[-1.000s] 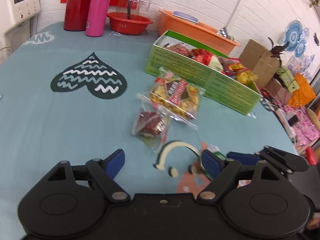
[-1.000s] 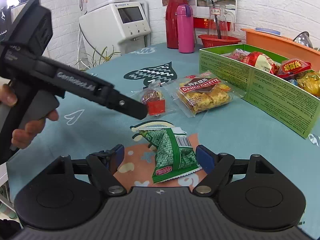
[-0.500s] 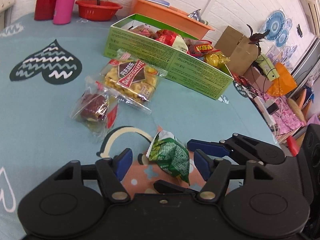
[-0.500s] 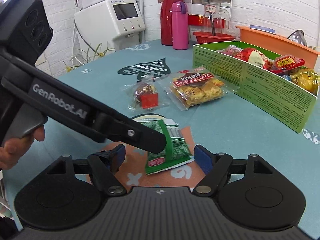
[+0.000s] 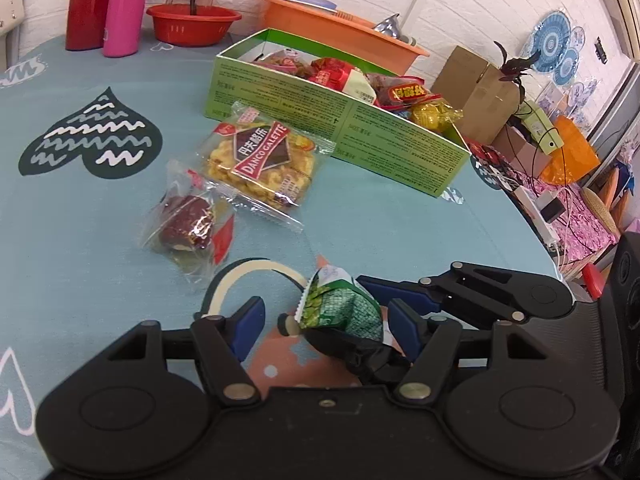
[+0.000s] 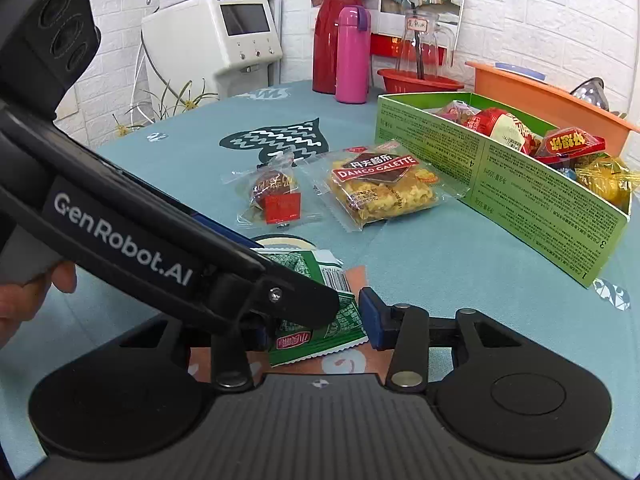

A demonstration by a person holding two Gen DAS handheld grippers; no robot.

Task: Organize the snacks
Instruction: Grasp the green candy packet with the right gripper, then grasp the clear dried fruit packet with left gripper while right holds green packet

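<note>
At the table's far edge: red flask touching pink bottle, then red bowl with a glass jug in it, then orange tub. Behind, beside the table: white dispenser. On the floor: cardboard boxes.

Both black two-finger grippers are angling downward, crossing: the left gripper standing part-open, the right gripper just closing.

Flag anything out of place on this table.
Three snacks lie loose on the tablecloth, outside the green box that holds the rest: the Danco Galette packet, the clear packet of dark red fruit, and the green snack packet, which is crumpled upward, not flat.
</note>
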